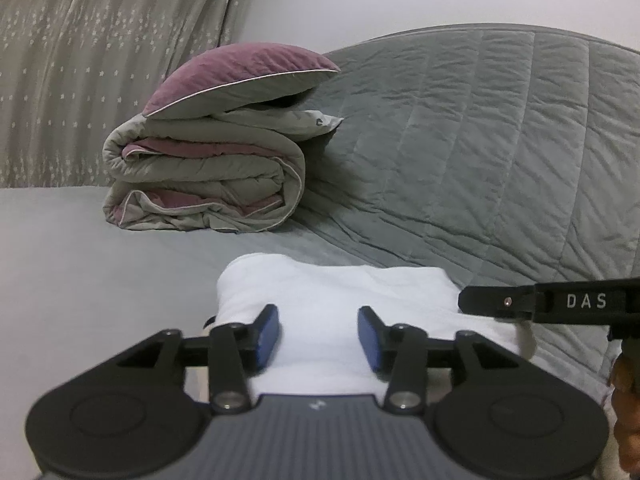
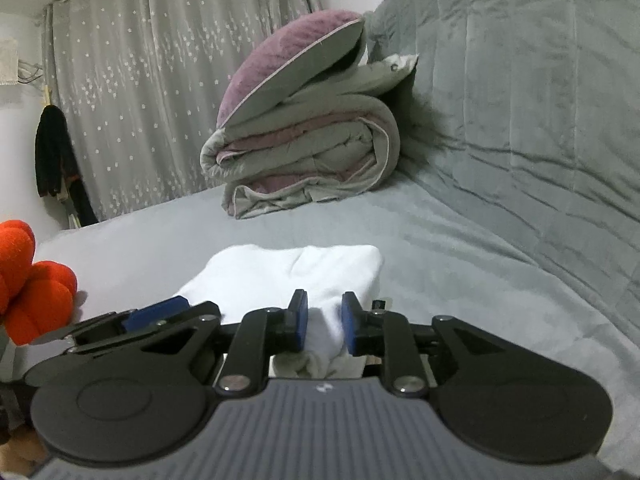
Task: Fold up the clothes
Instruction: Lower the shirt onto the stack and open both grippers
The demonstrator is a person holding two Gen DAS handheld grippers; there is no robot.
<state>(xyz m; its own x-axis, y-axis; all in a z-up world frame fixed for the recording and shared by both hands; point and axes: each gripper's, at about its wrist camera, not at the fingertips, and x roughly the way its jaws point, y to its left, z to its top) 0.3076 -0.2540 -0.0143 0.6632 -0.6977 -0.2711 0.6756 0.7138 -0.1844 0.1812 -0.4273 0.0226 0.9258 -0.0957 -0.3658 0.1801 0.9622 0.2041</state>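
While an orange plush [image 2: 28,280] sits at the bed's [image 2: 160,236] left edge, left gripper [image 1: 318,334] fingers spread wide over the white folded garment [image 1: 340,292]; right gripper [image 2: 324,322] fingers pinch its near fold narrowly.

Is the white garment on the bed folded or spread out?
Folded: the white cloth garment forms a compact layered rectangle with doubled edges on the grey bed sheet.

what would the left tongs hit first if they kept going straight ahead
Likely the white garment: the left tongs stand open right over it, pointing along it. Past its far edge comes the grey bedsheet, then the quilted headboard cover; depth is unclear.
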